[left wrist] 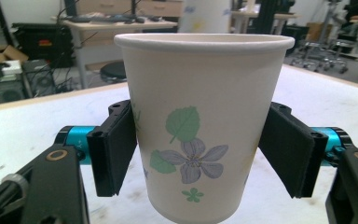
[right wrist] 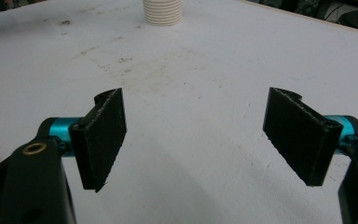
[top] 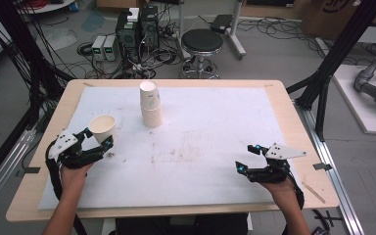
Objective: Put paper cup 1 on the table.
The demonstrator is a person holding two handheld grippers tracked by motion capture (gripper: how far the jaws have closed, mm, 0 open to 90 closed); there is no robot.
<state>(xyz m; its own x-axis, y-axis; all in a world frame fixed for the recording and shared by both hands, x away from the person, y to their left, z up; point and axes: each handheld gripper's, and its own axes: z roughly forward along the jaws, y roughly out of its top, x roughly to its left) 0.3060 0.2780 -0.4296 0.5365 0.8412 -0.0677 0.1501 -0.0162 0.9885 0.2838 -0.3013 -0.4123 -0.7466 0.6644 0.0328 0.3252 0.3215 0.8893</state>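
Observation:
A white paper cup (top: 102,126) printed with a flower and leaves (left wrist: 191,158) stands upright between the jaws of my left gripper (top: 99,138) at the left side of the table. Both black pads (left wrist: 116,149) press on its sides, so that gripper (left wrist: 200,109) is shut on the cup. A stack of nested paper cups (top: 150,105) stands at the far middle of the white mat, and its ribbed base (right wrist: 163,11) is in the right gripper view. My right gripper (top: 245,156) rests low near the right front, its jaws (right wrist: 196,95) open over bare mat.
A white mat (top: 210,122) with faint stains covers most of the wooden table (top: 293,127). Beyond the far edge are a black stool (top: 202,41), computer boxes (top: 137,29) and loose cables on the floor. Black frame posts stand at both sides.

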